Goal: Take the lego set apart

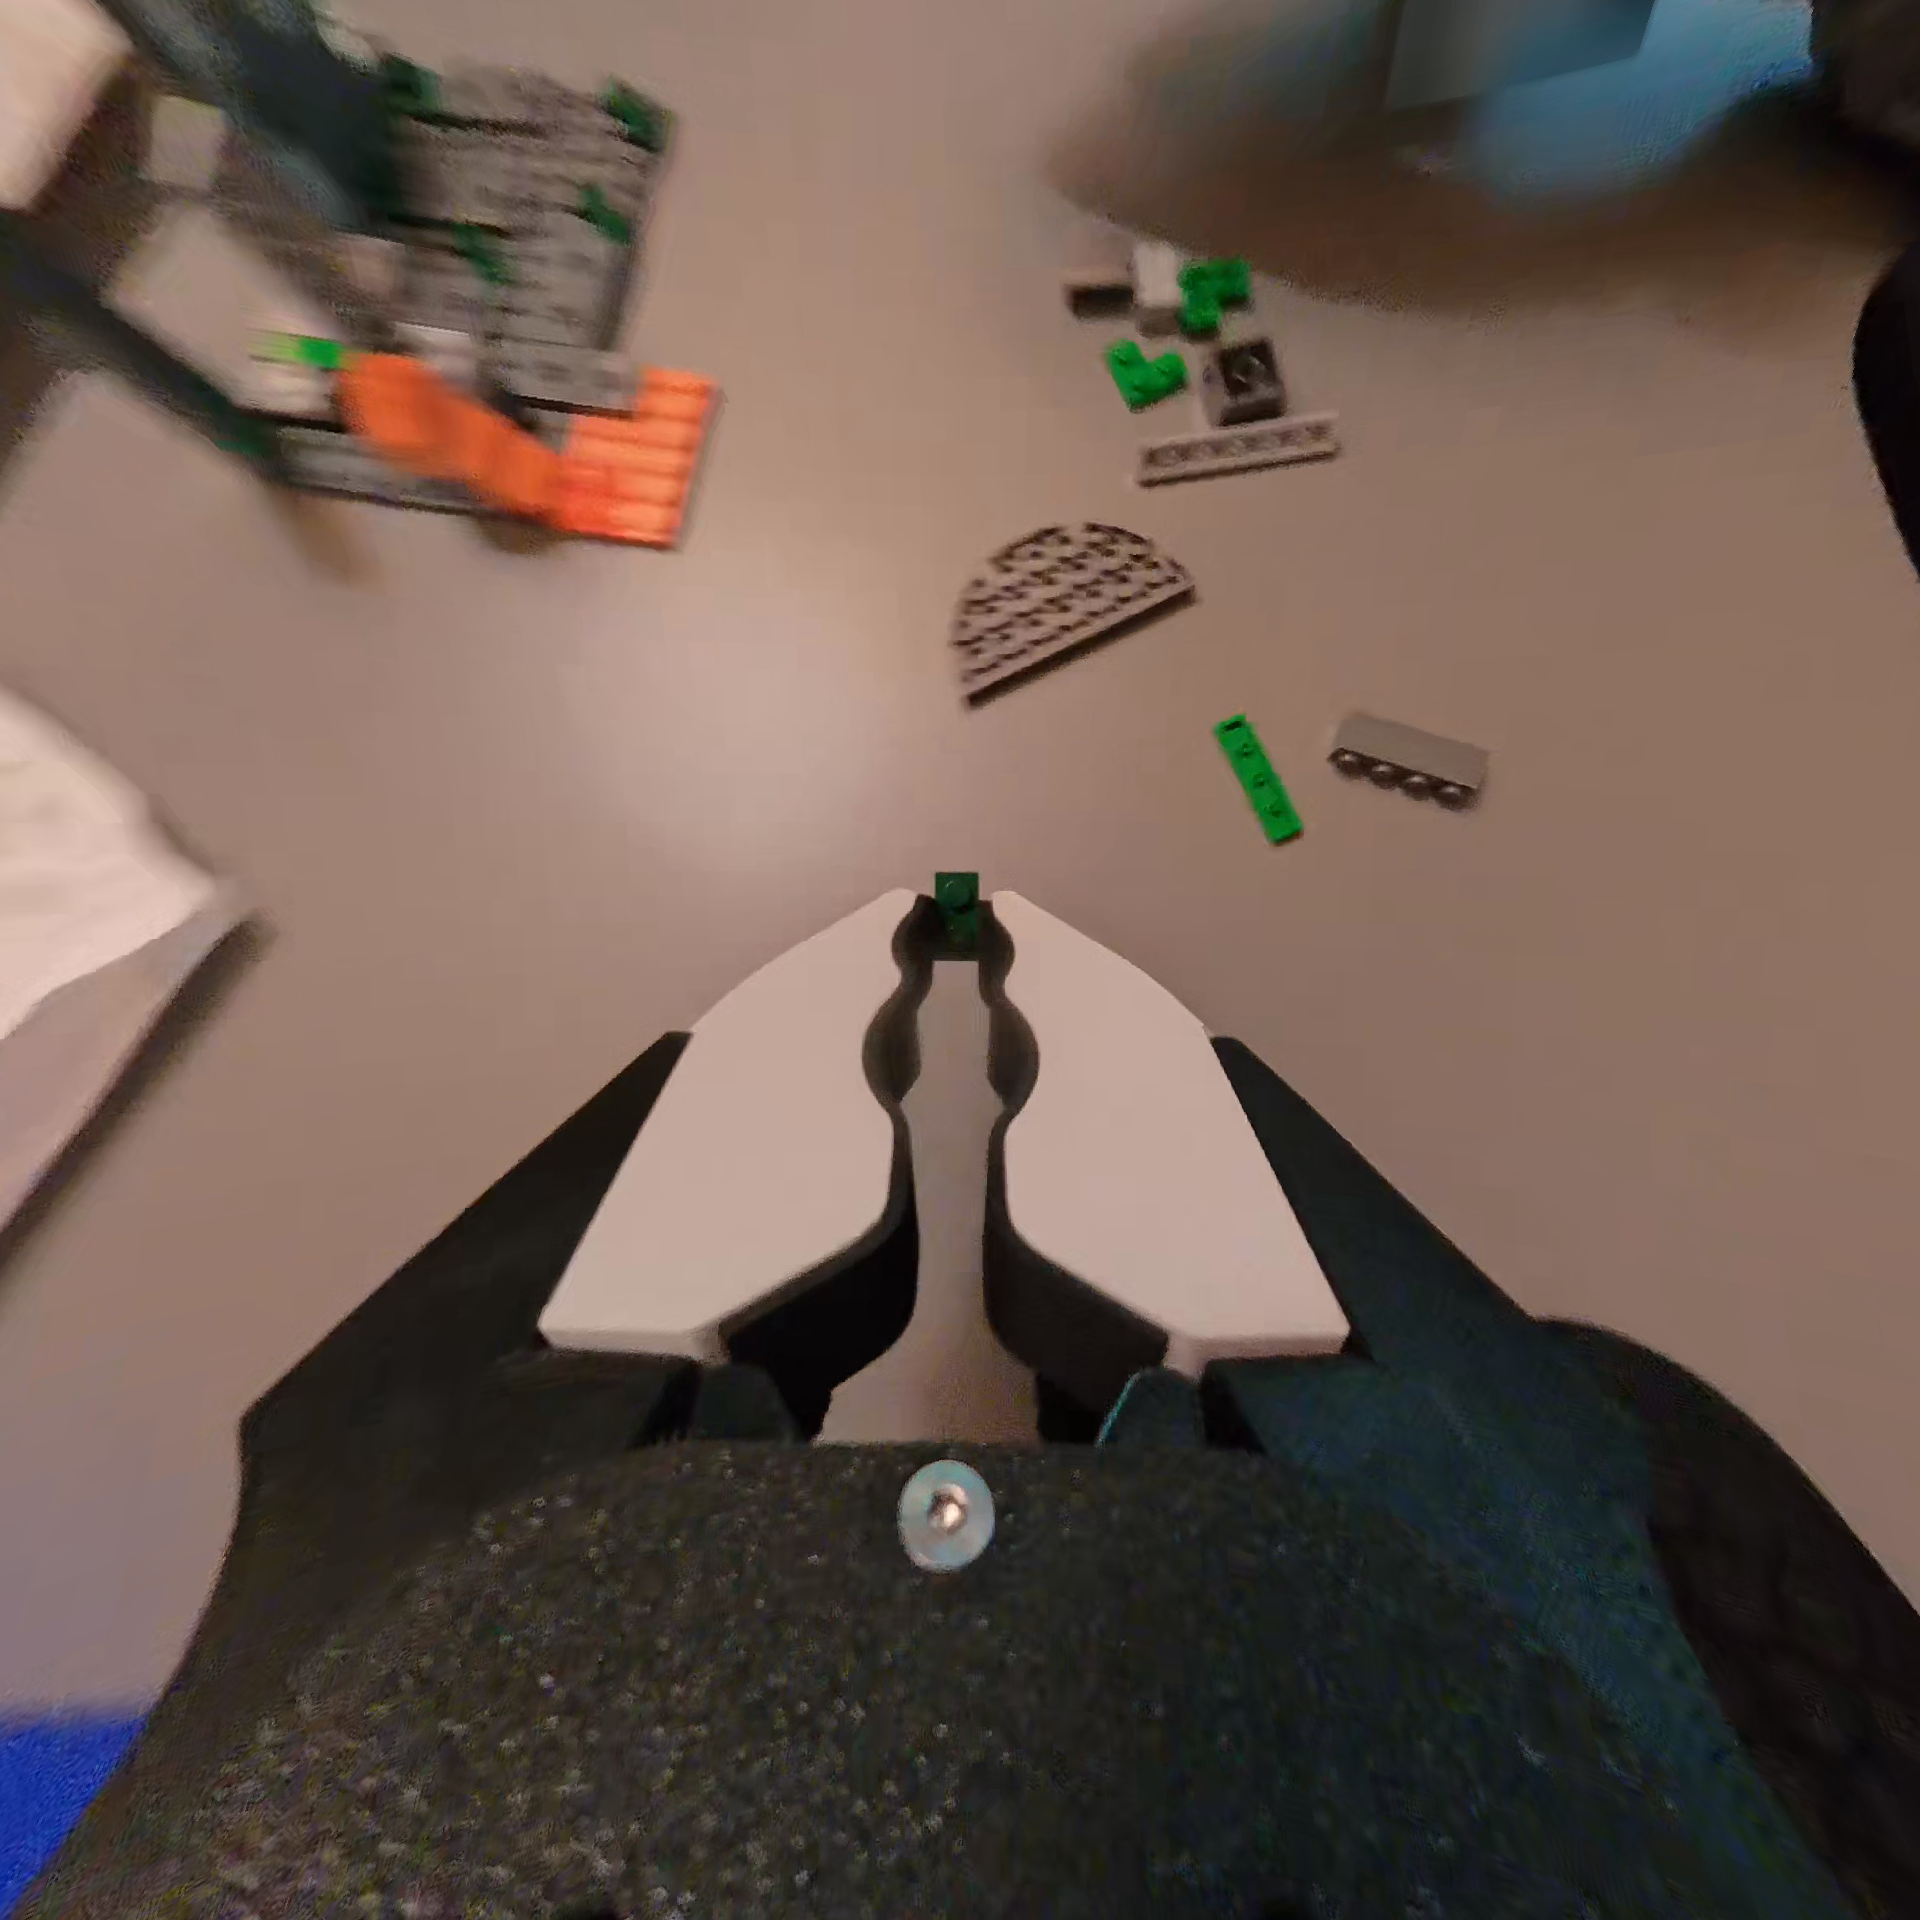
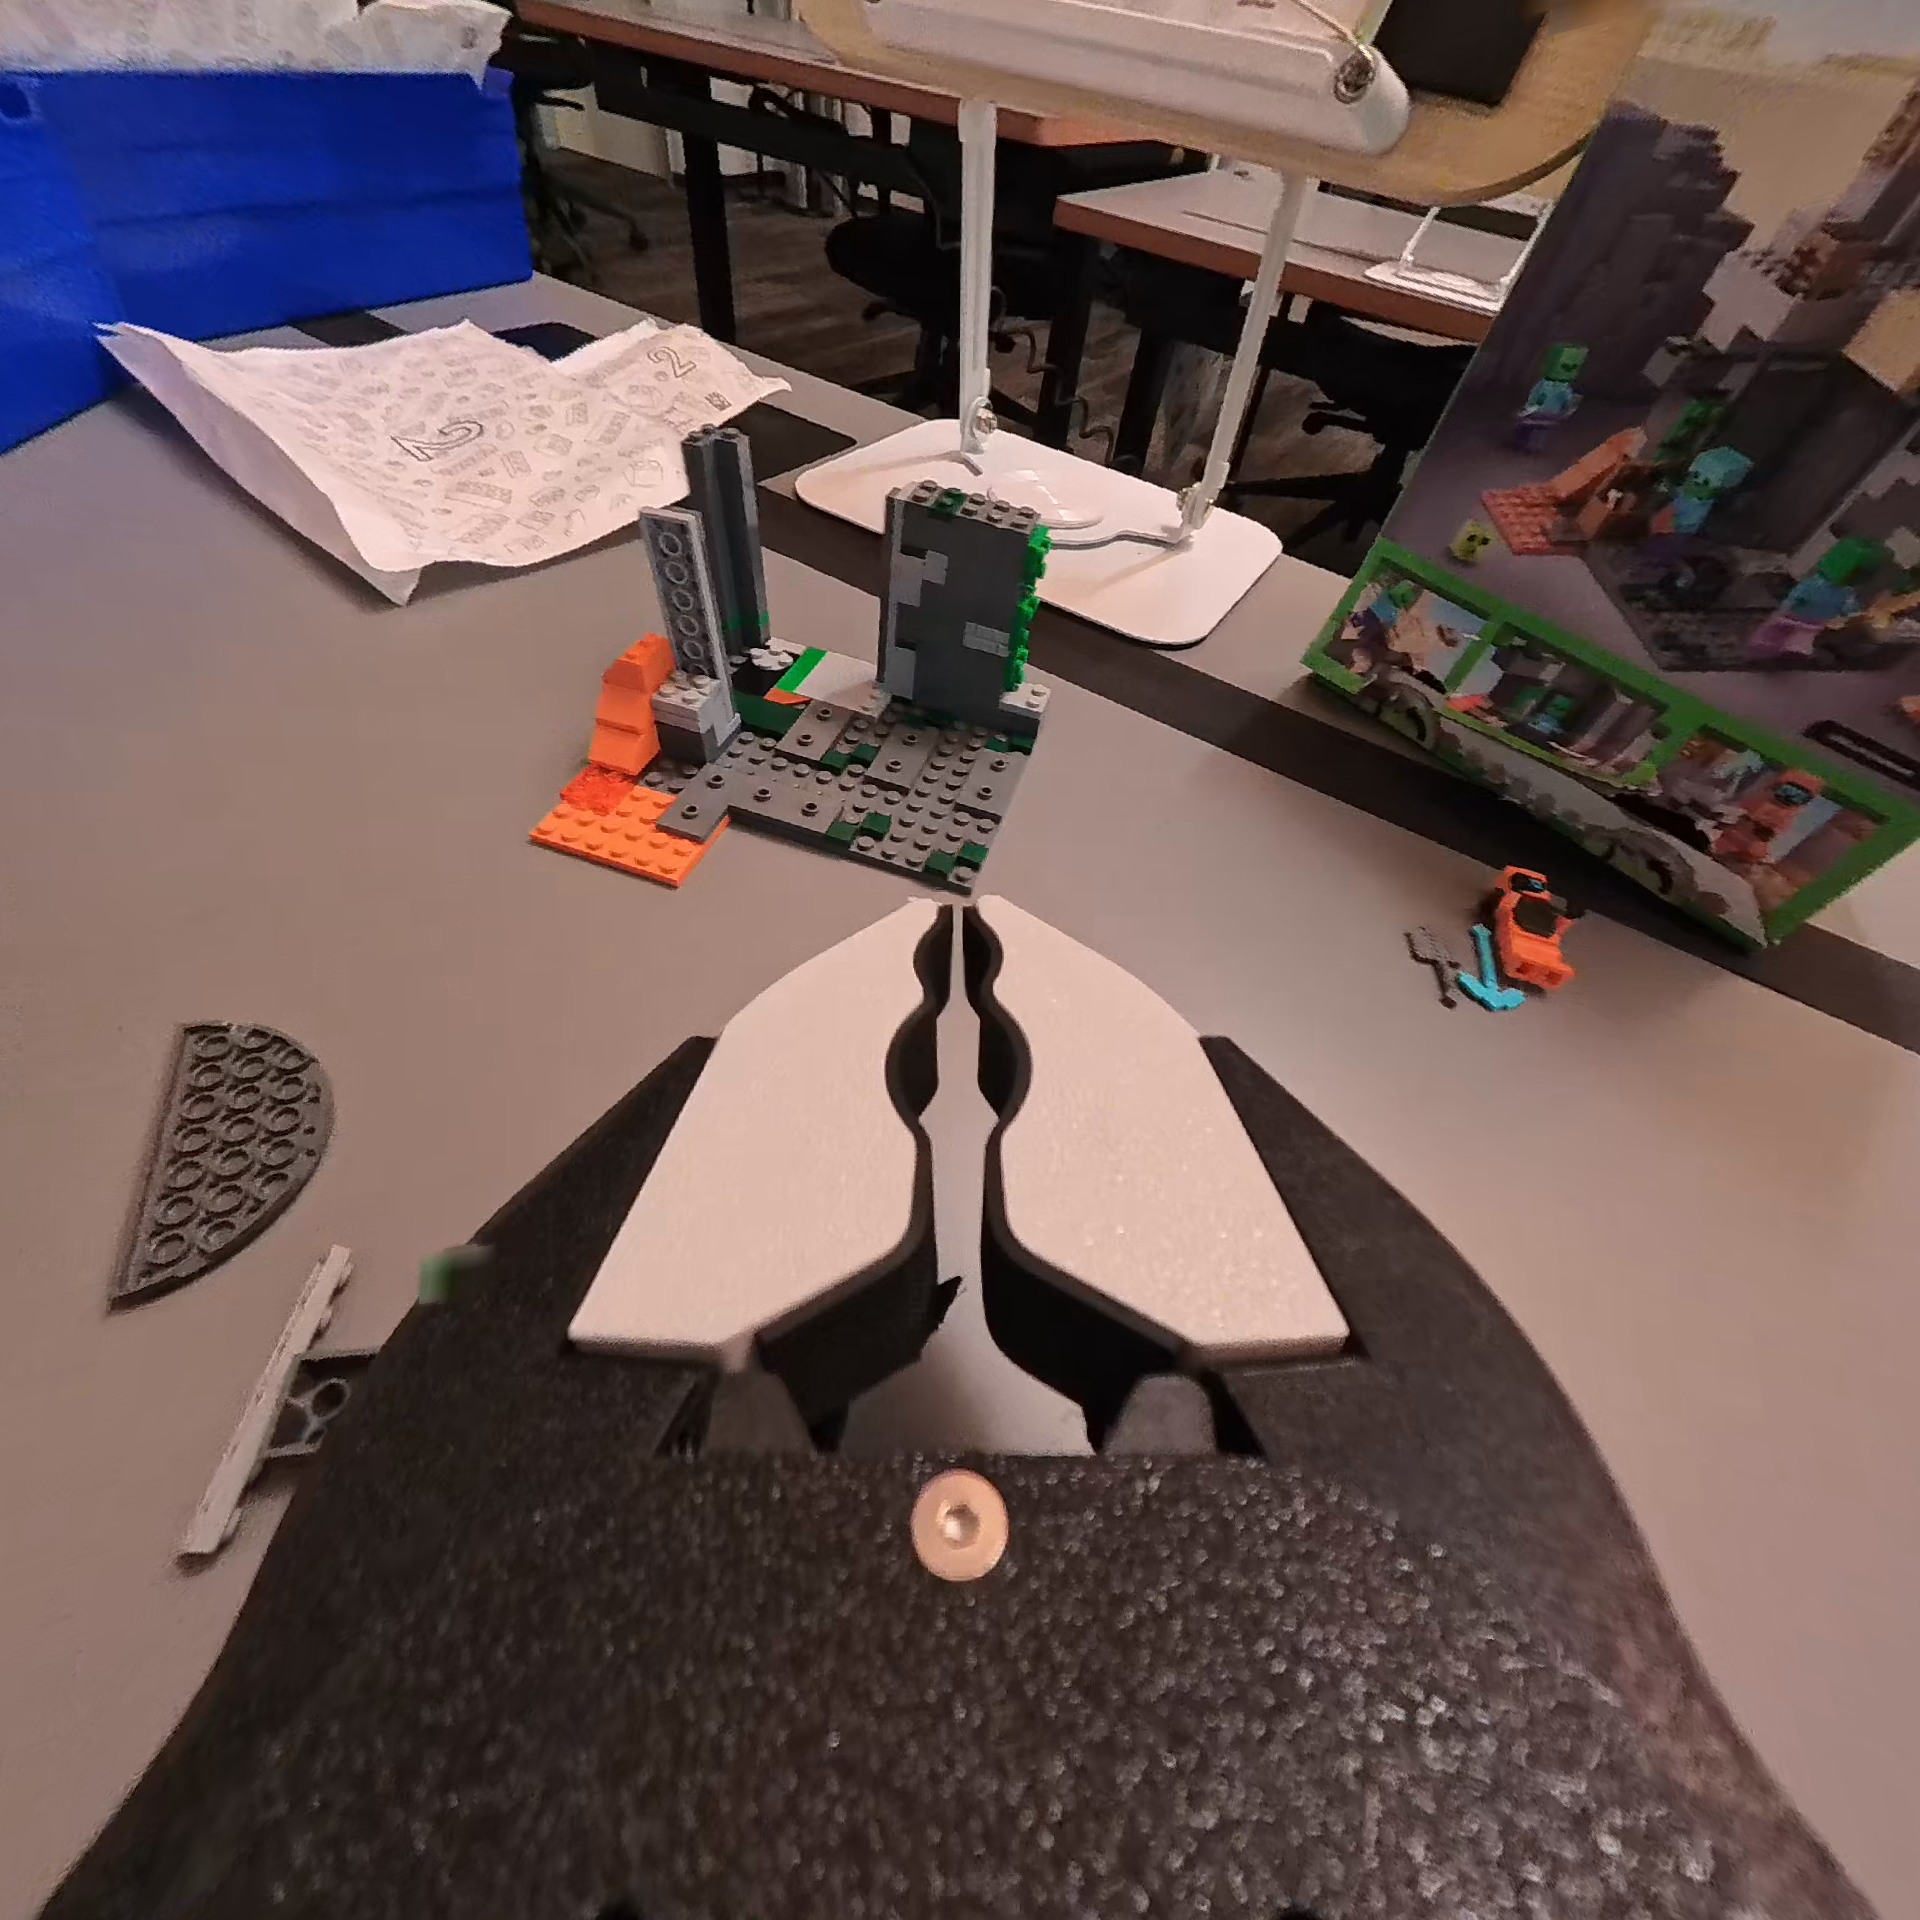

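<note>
Counted: one lego build (image 2: 800, 717); one half-round grey plate (image 1: 1070, 608); three loose bright green pieces (image 1: 1257, 779); one set box (image 2: 1662, 582); one printed paper sheet (image 2: 436, 447).

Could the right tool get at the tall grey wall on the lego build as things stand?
Probably yes: the right tool points at the grey wall, empty and shut, with only bare table and the low studded base between. It must open first.

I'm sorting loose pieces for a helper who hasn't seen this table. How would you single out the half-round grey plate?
Start from the lego build with the orange corner, standing on the grey table. Nearer the camera and to its left in the right wrist view, the half-round plate lies flat. It is the only piece with a curved edge; the pale strip beside it is straight and narrow.
</note>
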`<state>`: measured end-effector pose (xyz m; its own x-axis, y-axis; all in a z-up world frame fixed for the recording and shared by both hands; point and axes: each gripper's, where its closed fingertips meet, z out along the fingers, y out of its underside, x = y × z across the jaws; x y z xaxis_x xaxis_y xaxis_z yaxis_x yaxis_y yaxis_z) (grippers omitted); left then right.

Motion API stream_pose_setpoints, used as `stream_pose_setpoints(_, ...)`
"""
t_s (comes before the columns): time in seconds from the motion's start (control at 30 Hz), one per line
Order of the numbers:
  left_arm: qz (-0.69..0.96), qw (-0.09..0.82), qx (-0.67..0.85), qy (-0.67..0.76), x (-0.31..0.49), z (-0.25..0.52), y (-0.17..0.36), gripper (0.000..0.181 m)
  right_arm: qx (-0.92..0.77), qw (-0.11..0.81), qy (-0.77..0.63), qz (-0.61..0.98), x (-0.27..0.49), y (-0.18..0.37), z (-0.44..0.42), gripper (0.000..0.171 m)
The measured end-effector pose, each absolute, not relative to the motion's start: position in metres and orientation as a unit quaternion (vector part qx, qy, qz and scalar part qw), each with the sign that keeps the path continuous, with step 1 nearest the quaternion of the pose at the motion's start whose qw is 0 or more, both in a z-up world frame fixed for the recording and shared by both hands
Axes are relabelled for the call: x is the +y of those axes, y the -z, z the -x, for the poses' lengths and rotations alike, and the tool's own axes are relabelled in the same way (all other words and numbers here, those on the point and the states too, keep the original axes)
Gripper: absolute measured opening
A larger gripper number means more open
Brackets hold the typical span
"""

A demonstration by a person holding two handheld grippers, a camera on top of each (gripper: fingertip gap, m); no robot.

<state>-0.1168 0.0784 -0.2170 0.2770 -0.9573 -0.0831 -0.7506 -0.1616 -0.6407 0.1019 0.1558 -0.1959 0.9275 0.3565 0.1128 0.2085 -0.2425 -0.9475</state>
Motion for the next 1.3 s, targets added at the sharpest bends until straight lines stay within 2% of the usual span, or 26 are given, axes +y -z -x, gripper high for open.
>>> stream_pose_setpoints(0.13,0.777,0.405,0.466,0.12,0.111,0.201,0.151,0.008,-0.202,0.582,-0.063,0.786,0.154,0.198,-0.095,0.001)
stream_pose_setpoints(0.23,0.814,0.444,0.368,0.065,0.135,0.28,0.126,0.008,-0.26,0.542,-0.085,0.795,0.144,0.206,-0.081,0.002)
stream_pose_setpoints(0.33,0.848,0.435,0.302,0.012,0.148,0.341,0.139,0.008,-0.349,0.455,-0.098,0.813,0.12,0.224,-0.065,0.005)
stream_pose_setpoints(0.4,0.872,0.401,0.28,0.008,0.149,0.36,0.162,0.008,-0.392,0.38,-0.098,0.832,0.101,0.24,-0.062,0.015)
stream_pose_setpoints(0.5,0.888,0.375,0.265,-0.012,0.15,0.375,0.19,0.008,-0.413,0.32,-0.101,0.847,0.087,0.253,-0.06,0.025)
stream_pose_setpoints(0.63,0.891,0.383,0.244,-0.032,0.155,0.386,0.199,0.029,-0.408,0.289,-0.104,0.86,0.088,0.262,-0.057,0.036)
stream_pose_setpoints(0.77,0.88,0.407,0.243,-0.036,0.154,0.389,0.189,0.041,-0.381,0.282,-0.11,0.873,0.097,0.266,-0.056,0.035)
stream_pose_setpoints(0.83,0.865,0.434,0.249,-0.036,0.151,0.385,0.175,0.04,-0.377,0.282,-0.104,0.876,0.1,0.267,-0.057,0.028)
stream_pose_setpoints(0.9,0.837,0.48,0.264,-0.015,0.144,0.368,0.153,0.036,-0.379,0.284,-0.1,0.875,0.1,0.266,-0.057,0.027)
stream_pose_setpoints(1.07,0.726,0.557,0.383,0.124,0.095,0.268,0.106,0.032,-0.419,0.325,-0.123,0.839,0.084,0.252,-0.04,0.027)
stream_pose_setpoints(1.2,0.621,0.555,0.511,0.215,0.049,0.17,0.118,0.036,-0.454,0.391,-0.275,0.752,0.049,0.203,0.011,0.027)
stream_pose_setpoints(1.3,0.546,0.551,0.596,0.206,0.025,0.114,0.141,0.035,-0.466,0.38,-0.384,0.701,0.019,0.176,0.04,0.027)
